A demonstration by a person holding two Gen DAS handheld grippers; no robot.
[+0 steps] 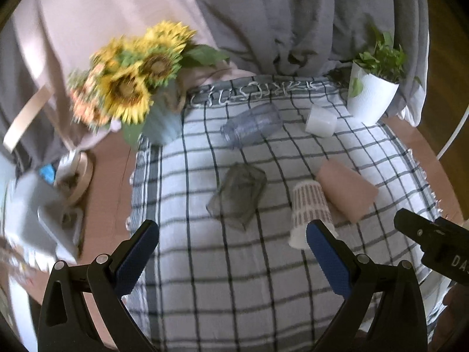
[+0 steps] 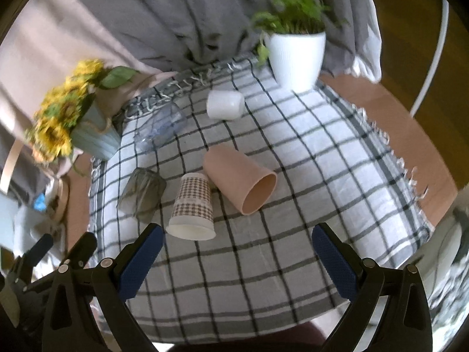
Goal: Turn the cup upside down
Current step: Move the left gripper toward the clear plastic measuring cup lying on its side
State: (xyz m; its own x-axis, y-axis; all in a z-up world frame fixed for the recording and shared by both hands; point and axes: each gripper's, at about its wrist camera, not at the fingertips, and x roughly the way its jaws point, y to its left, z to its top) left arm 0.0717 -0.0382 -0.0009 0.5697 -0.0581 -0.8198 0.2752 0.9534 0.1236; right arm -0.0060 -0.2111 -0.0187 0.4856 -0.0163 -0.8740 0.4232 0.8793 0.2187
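Several cups lie on their sides on the checked cloth [image 2: 278, 249]. A patterned paper cup [image 2: 192, 205] lies nearest, mouth toward me; it also shows in the left wrist view [image 1: 310, 208]. A pink cup [image 2: 239, 180] lies beside it, also seen from the left [image 1: 347, 189]. A dark glass cup [image 2: 143, 192], a clear bluish cup [image 2: 161, 127] and a white cup [image 2: 225, 105] lie farther off. My left gripper [image 1: 231, 243] is open and empty above the cloth. My right gripper [image 2: 237, 249] is open and empty, just short of the paper cup.
A white pot with a green plant [image 2: 296, 55] stands at the back right. A blue pot of sunflowers [image 2: 93, 138] stands at the back left. Grey curtains hang behind. Clutter [image 1: 44, 205] sits off the cloth's left edge on the brown table [image 2: 395, 135].
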